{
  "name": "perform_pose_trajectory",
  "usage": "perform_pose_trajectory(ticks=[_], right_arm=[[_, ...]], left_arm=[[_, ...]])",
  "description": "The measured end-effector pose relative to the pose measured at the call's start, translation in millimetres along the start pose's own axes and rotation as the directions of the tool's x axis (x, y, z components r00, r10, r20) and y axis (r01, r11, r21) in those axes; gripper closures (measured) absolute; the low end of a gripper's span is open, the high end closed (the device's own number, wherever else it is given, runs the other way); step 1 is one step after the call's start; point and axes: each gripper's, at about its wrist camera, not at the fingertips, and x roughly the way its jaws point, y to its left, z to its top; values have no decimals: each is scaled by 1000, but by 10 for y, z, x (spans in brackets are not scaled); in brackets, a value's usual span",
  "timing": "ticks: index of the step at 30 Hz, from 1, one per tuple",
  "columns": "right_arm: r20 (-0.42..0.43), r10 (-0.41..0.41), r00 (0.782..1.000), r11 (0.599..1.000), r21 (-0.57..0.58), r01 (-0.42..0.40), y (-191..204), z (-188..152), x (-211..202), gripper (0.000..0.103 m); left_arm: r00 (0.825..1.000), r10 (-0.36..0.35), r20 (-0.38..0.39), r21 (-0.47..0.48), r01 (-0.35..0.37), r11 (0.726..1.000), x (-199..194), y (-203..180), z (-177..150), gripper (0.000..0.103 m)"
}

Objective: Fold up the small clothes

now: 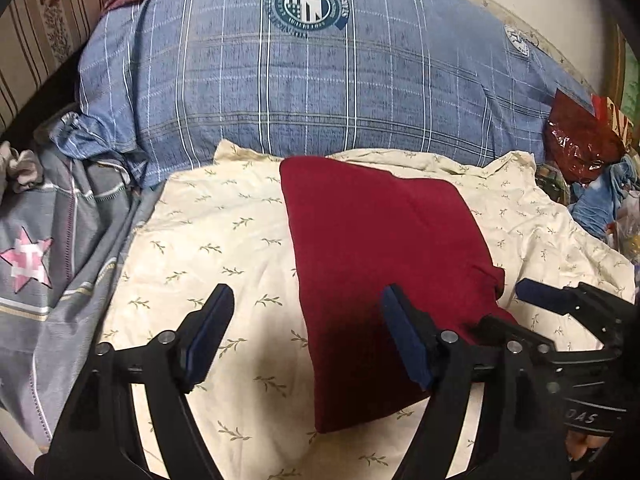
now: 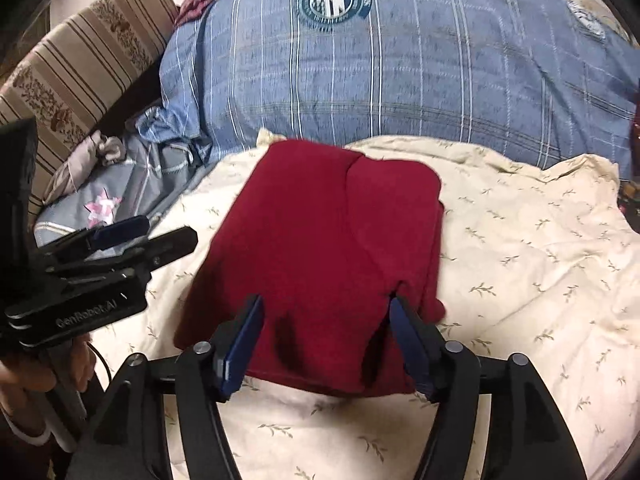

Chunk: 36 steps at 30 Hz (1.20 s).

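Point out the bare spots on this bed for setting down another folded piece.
Cream sheet lies bare right of the red garment, and between it and the grey star quilt. Crowded: blue plaid pillow behind, clutter pile far right.

A dark red garment [image 2: 320,248] of soft, matt knit cloth lies on a cream cotton sheet [image 2: 520,280] printed with sprigs. Behind it, a blue checked pillow [image 1: 320,80] of woven, faded-looking fabric. The left hand-held gripper [image 1: 308,336] is matt black plastic with dull blue pads and bright metal pins; a glossy red plastic bag [image 1: 576,144] crinkles nearby.
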Motion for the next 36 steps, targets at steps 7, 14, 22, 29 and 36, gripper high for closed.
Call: perform_pose_trajectory(ticks=[7, 14, 22, 29, 36], right_arm=[[58, -24, 998, 1000, 20, 23, -14, 22, -189, 25], [93, -19, 995, 995, 99, 10, -83, 13, -260, 16], [101, -28, 995, 997, 73, 21, -11, 3, -298, 15], [82, -29, 996, 997, 74, 23, -5, -16, -235, 15], [71, -32, 997, 997, 72, 27, 13, -23, -177, 15]], left_arm=[[999, 1, 43, -34, 1, 999, -167, -12, -15, 23], [997, 38, 63, -40, -35, 999, -263, -2, -38, 23], [994, 40, 97, -39, -37, 999, -353, -10, -39, 23], [992, 58, 110, -33, -54, 998, -363, -43, -69, 23], [993, 75, 92, -18, -74, 997, -301, -74, -102, 23]])
